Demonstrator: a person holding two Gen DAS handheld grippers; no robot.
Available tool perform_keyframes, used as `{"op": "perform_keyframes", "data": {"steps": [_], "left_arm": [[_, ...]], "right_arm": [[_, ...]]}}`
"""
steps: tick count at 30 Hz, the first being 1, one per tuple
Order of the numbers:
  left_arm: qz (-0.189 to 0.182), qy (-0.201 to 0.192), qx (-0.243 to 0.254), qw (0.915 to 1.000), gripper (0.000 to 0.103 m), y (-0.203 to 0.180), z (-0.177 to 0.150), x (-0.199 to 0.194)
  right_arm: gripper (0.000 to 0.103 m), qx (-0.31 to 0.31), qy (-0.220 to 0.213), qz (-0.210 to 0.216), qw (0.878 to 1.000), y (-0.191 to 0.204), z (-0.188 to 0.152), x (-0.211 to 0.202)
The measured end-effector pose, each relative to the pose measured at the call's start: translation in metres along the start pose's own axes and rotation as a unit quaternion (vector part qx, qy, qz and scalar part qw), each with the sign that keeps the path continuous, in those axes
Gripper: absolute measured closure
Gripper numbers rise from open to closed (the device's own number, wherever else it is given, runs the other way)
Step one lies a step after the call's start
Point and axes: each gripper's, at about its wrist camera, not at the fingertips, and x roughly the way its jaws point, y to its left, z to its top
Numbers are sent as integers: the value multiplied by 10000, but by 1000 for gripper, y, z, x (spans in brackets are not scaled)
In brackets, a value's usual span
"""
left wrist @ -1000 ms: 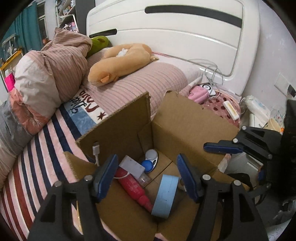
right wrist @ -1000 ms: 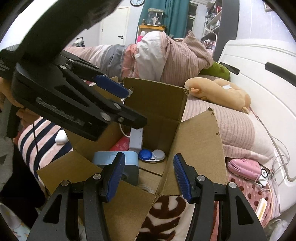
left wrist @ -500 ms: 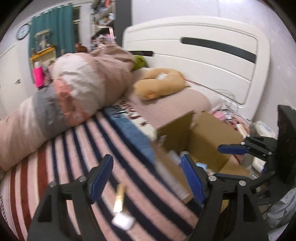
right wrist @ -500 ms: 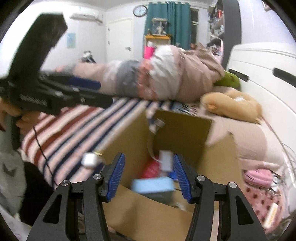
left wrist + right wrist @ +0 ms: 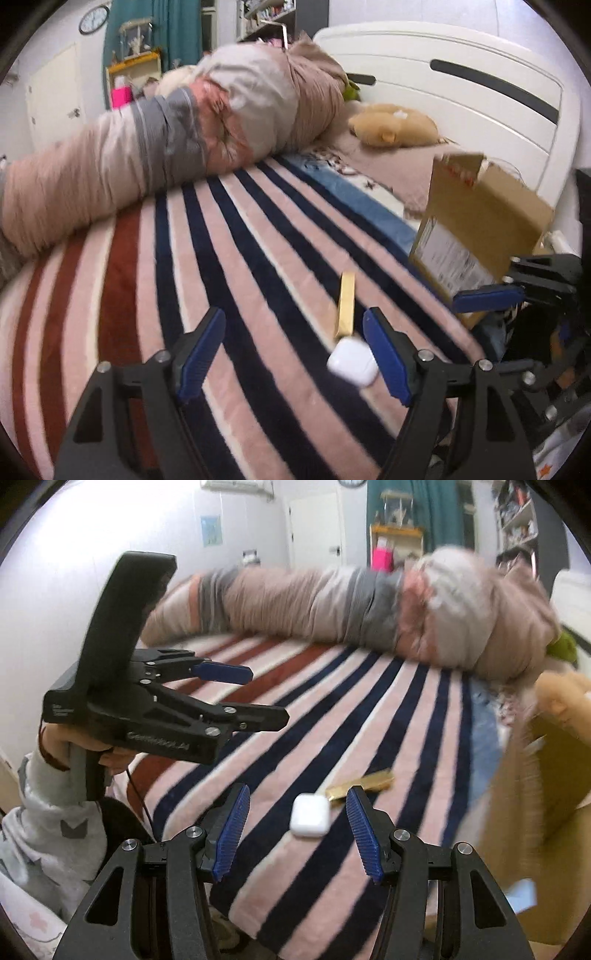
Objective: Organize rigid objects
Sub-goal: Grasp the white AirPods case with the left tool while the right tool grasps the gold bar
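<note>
Both grippers swung from the cardboard box (image 5: 480, 221) to the earbud case (image 5: 309, 815), jaws wide, empty.

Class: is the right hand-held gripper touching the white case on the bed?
Apart. The right wrist view shows the white case lying between the open right hand-held gripper, striped blanket visible either side.

A striped blanket (image 5: 229, 266) is covering the bed, filling the lower half of both views. A rolled duvet (image 5: 177, 140) is lying across it from 9 to 12 o'clock in the left view. A white headboard (image 5: 461, 99) is standing at 2 o'clock, a tan plush (image 5: 395, 123) resting before it. Teal curtains (image 5: 184, 33) are hanging at 11 o'clock beside a clock (image 5: 94, 19) and a yellow shelf (image 5: 135, 68). In the right view, a white door (image 5: 314, 528) is showing at 12 o'clock on a pale wall (image 5: 110, 524).
</note>
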Motion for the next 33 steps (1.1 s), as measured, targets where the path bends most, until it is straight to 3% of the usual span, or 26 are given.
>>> {"op": "perform_keyframes", "data": {"steps": [4,9,13,15,16,22,27,30,33], "left_arm": [[-244,284,-56,9993,28,16,-19,25],[-564,514,-374,9964,28,37,-32,43],[-816,740,-293,9935,28,29,-40,58],[-1056,764,-205,9913,28,20,-41,61],[-1198,781,-153,9896,28,14,-42,63],[-1735,853,87,9811,29,-25,-45,75],[-1377,936,319,9855,29,-49,-44,94],[-1157,910,370,9884,48,-53,-44,100],[-1201,884,286,9884,49,-44,-44,100]], "right_arm": [[52,419,433,-217,9979,-15,-5,52],[52,1509,764,-399,9848,-63,-2,115],[47,2191,627,-26,9737,-88,-1,138],[51,2080,642,-153,9759,-88,-2,145],[65,1929,654,-300,9786,-86,-3,147],[87,1594,662,-609,9831,-82,-5,127],[88,1503,743,-708,9833,-87,-12,113],[88,1510,807,-642,9831,-90,-14,117],[87,1461,811,-683,9836,-89,-15,124]]}}
